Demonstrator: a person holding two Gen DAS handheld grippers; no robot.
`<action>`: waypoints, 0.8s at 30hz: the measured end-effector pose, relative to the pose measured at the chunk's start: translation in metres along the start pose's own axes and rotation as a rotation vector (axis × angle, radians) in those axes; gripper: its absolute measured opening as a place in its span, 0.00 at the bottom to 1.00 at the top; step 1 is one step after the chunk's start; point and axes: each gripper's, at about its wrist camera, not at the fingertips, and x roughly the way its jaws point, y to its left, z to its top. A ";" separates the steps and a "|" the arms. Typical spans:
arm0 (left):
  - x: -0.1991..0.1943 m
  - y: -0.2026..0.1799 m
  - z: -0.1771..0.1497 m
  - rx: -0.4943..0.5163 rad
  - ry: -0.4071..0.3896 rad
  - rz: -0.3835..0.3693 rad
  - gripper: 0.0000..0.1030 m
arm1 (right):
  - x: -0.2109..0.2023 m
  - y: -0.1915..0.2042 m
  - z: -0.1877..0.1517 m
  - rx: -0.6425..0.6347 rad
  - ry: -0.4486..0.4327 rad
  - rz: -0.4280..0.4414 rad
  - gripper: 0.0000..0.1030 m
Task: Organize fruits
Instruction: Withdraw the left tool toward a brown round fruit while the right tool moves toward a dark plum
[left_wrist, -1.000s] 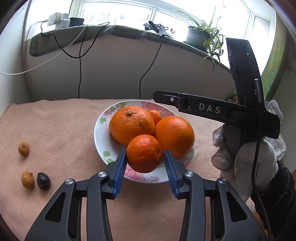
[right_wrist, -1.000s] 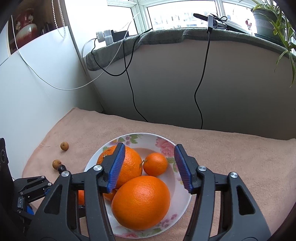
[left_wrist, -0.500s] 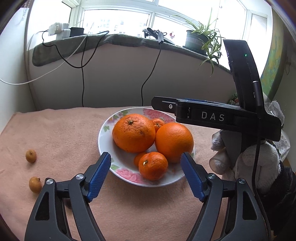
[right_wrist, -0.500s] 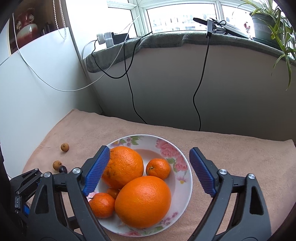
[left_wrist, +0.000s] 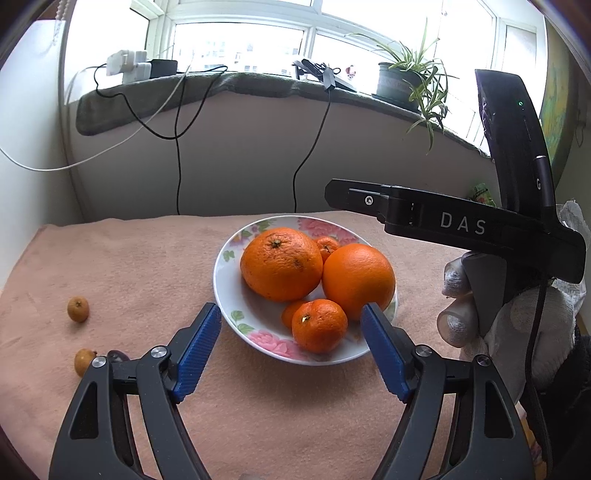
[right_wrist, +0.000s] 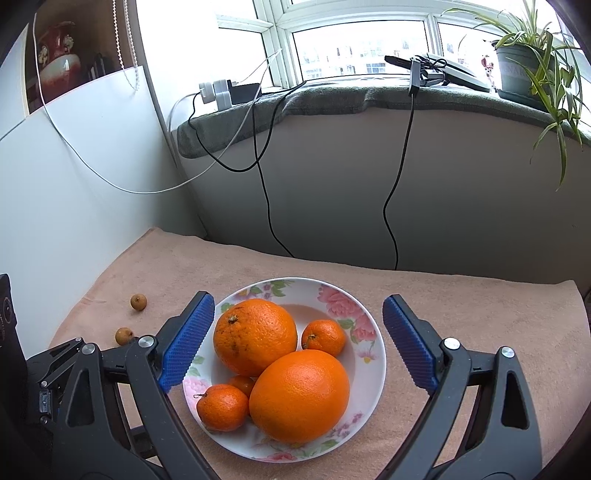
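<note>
Both grippers, left (left_wrist: 291, 345) and right (right_wrist: 298, 339), gape empty over the plate (right_wrist: 371, 376); only the left view shows a dark fruit (left_wrist: 119, 356).

Plate (right_wrist: 373, 354): white, with pink flowers and green leaves around the rim. Oranges (right_wrist: 299, 397) and mandarins (left_wrist: 319, 325) on it: bright orange, green-brown stem scars. Small fruits (left_wrist: 78, 309) at left: dull yellow-brown; one beside them dark purple. Cloth (left_wrist: 140, 266) covering the table: pale salmon pink. Left gripper (left_wrist: 291, 349) and right gripper (right_wrist: 297, 339): black frames, blue ribbed finger pads (left_wrist: 195, 347). Glove (left_wrist: 517, 325) at right: white. Sill cover (right_wrist: 332, 99): grey-green.
</note>
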 end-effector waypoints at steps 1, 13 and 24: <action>-0.002 0.001 0.000 -0.002 -0.002 0.001 0.76 | -0.002 0.001 -0.001 0.002 -0.003 0.002 0.92; -0.029 0.017 -0.005 -0.035 -0.042 0.017 0.76 | -0.020 0.026 -0.007 -0.003 -0.023 0.013 0.92; -0.049 0.040 -0.012 -0.066 -0.066 0.050 0.76 | -0.028 0.053 -0.014 -0.021 -0.028 0.037 0.92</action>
